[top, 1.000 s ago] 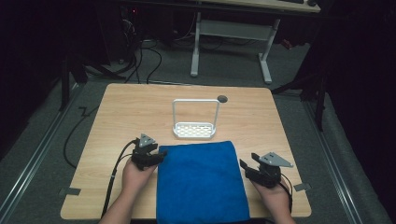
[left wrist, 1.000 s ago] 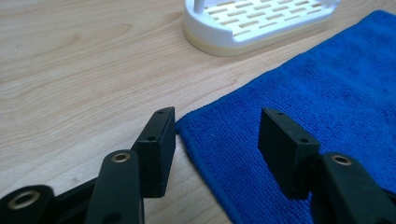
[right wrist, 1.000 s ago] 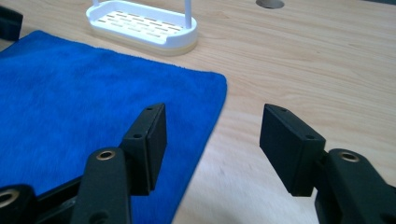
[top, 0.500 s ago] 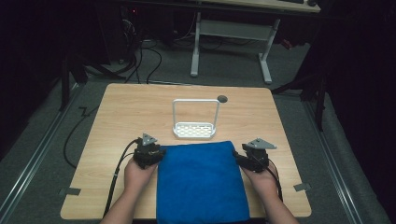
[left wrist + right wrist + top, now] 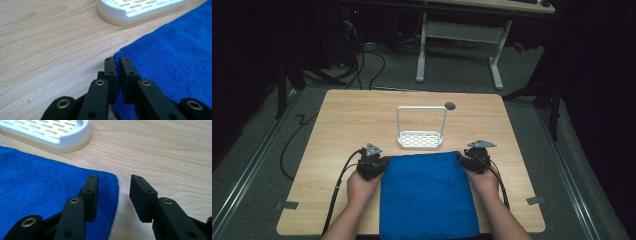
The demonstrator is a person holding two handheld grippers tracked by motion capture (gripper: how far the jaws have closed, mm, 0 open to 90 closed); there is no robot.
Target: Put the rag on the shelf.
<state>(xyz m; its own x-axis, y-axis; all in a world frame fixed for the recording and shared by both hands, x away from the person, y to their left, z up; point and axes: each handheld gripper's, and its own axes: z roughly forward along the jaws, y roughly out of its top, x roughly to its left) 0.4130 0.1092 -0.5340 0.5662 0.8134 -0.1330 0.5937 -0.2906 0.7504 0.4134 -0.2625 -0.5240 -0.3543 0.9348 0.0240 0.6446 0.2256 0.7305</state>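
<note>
We are at the grasp step on the blue towel (image 5: 427, 195), which lies flat on the tabletop (image 5: 352, 120) just before the white rack (image 5: 421, 139). Left hand-held gripper (image 5: 118, 65) has just been closing, its jaws nearly together on the towel's far-left corner. Right hand-held gripper (image 5: 113, 192) has been closing too, half open astride the far-right corner, no pinch yet. Next move, in our judgement: close right, then lift both evenly.

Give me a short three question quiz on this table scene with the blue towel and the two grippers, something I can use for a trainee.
1. True or false: the left gripper has its fingers closed at the far left corner of the blue towel.
2. Which thing stands just beyond the towel's far edge: A) a white rack with a tall handle, B) a red bowl, C) a glass jar?
3. In the right gripper view, between the fingers of the right gripper, which part of the towel lies?

Key
1. True; the fingers have just been closing on that corner.
2. A, the white rack.
3. Its far right corner edge; the fingers still stand apart, though they have been closing.
</note>
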